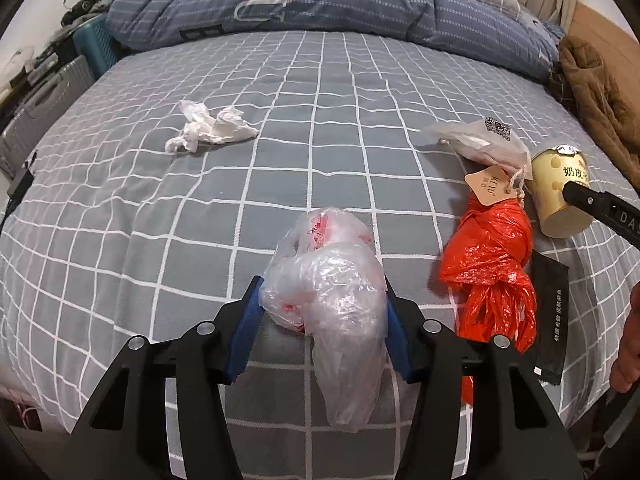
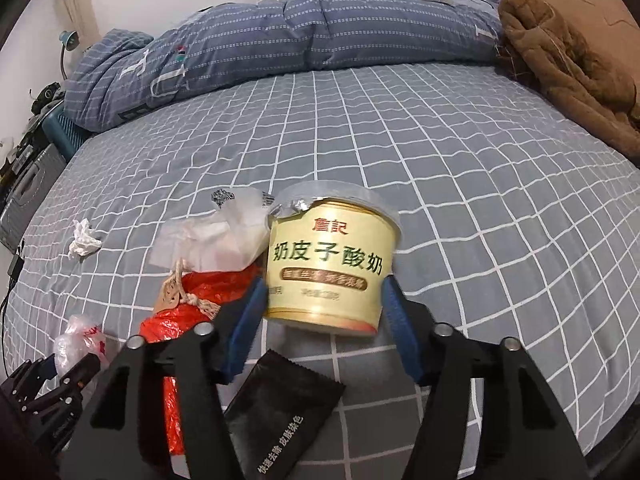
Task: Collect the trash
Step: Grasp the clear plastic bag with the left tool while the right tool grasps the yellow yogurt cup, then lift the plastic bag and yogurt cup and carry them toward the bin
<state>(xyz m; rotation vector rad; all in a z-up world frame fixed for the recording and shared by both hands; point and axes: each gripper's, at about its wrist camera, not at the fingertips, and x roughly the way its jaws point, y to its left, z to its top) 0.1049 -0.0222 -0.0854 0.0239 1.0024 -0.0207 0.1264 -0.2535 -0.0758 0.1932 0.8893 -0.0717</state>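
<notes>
A crumpled clear plastic bag (image 1: pixel 332 300) with red print lies on the grey checked bed sheet (image 1: pixel 280 92). My left gripper (image 1: pixel 322 304) is shut on it, both blue pads pressing its sides. A cream yogurt cup (image 2: pixel 328 268) stands between the blue pads of my right gripper (image 2: pixel 324 300), which touch its lower wall on both sides. In the left wrist view the cup (image 1: pixel 556 196) sits at the right with one black finger (image 1: pixel 592 204) across it. Beside it lie a red plastic bag (image 1: pixel 488 264), a translucent white pouch (image 1: pixel 484 144), a paper tag (image 1: pixel 490 186) and a black sachet (image 1: pixel 550 312).
A crumpled white tissue (image 1: pixel 212 126) lies alone at the left of the bed. A folded blue quilt (image 1: pixel 320 4) runs along the far side, a brown coat (image 1: pixel 600 96) at the right. A grey suitcase (image 1: pixel 40 112) stands off the left edge. A hand (image 1: pixel 630 340) shows at right.
</notes>
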